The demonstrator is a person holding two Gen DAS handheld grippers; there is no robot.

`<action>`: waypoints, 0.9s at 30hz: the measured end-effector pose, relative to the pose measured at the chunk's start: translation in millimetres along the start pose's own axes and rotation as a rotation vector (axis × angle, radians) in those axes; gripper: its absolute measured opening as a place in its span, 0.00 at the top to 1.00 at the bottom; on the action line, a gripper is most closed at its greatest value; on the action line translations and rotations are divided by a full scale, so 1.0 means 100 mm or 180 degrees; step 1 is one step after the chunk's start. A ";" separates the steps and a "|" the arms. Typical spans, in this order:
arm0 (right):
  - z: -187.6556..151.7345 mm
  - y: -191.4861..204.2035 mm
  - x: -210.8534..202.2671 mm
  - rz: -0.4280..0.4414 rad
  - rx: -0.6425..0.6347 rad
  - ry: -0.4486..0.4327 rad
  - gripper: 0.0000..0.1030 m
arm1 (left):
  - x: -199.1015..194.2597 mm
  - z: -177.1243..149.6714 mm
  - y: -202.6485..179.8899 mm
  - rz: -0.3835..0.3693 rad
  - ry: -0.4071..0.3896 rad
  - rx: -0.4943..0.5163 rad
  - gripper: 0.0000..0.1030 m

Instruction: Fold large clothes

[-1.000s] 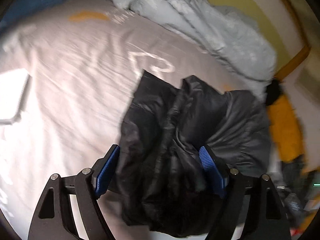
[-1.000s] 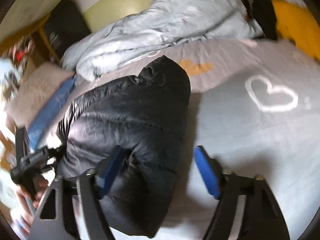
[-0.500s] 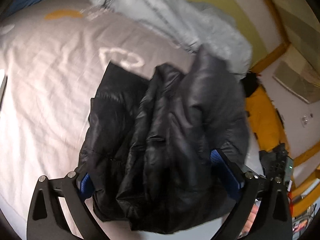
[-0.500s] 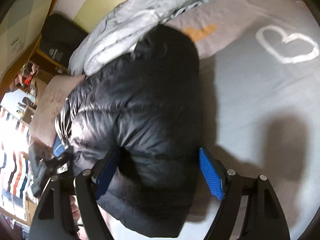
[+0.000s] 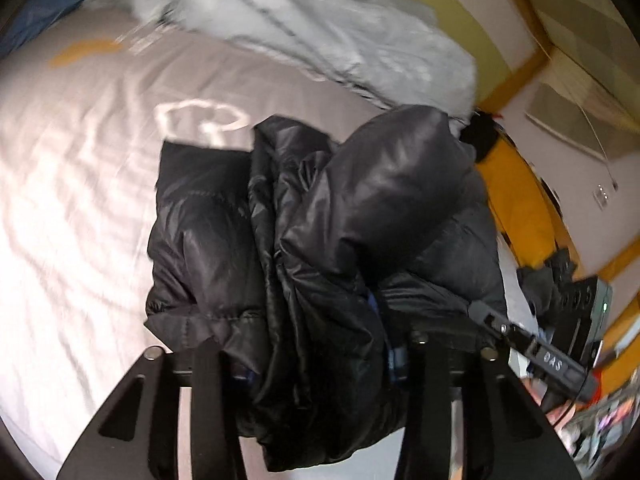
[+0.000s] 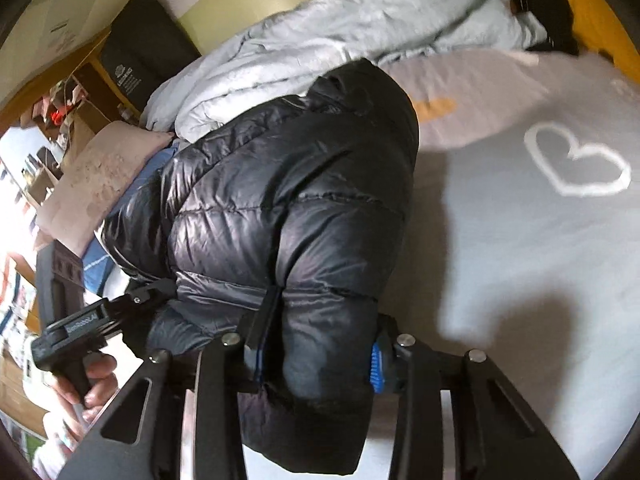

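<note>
- Left wrist view: the left claw [image 5: 320, 364] is closing on the near edge of the black puffer jacket [image 5: 360, 216], with a thick bunch of the padded cloth already squeezed between its jaws. The blue pads are almost wholly buried in the fabric, so the grip looks deep rather than a pinch at the hem.
- The jacket is lying bundled on the bed sheet [image 5: 80, 208], one panel flat on the left and the rest heaped over it, near the white heart print [image 5: 200, 120]. A crumpled pale duvet [image 5: 312, 28] is lying behind it, touching the jacket's far end.
- At the right edge the other tool is reaching in against the jacket's side, probably so that both ends can be moved together.
- Right wrist view: the right claw [image 6: 316, 360] is also closing, its jaws pressing a fat roll of the same jacket [image 6: 288, 200] between them; the blue pad [image 6: 375, 364] on the right is showing, the other is half sunk in the cloth.
- To the left a hand [image 6: 86, 380] is gripping the handle of the left tool, whose tip is lying against the jacket's edge.
- Judging by the two grips on one near edge, the person is likely taking hold to lift or turn the bulky bundle for a further fold; slippery padding may slide out.
</note>
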State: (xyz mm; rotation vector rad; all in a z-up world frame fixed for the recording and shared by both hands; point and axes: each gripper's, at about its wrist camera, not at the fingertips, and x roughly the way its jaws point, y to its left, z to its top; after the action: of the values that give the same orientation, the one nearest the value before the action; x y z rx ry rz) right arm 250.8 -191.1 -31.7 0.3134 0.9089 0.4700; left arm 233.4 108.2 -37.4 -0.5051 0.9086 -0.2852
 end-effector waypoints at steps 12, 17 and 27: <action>0.23 -0.49 -1.08 -0.0458 -0.0305 -0.0859 0.73 | 0.01 0.04 -1.36 -0.0222 -0.0346 0.0739 0.73; 0.35 -1.09 -1.69 -0.0838 -0.0080 -0.1346 0.74 | 0.42 0.06 -2.27 -0.0395 -0.0384 0.1095 0.73; 0.46 -2.31 -2.27 -0.1731 0.0505 -0.1654 0.77 | 1.61 -0.15 -3.71 -0.0554 -0.0085 0.1431 0.73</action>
State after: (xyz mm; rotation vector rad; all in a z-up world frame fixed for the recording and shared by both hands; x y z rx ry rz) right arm 228.1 -508.8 45.1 0.2982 0.4880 -0.1865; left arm 307.2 -281.3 42.5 -0.1699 0.7453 -0.6228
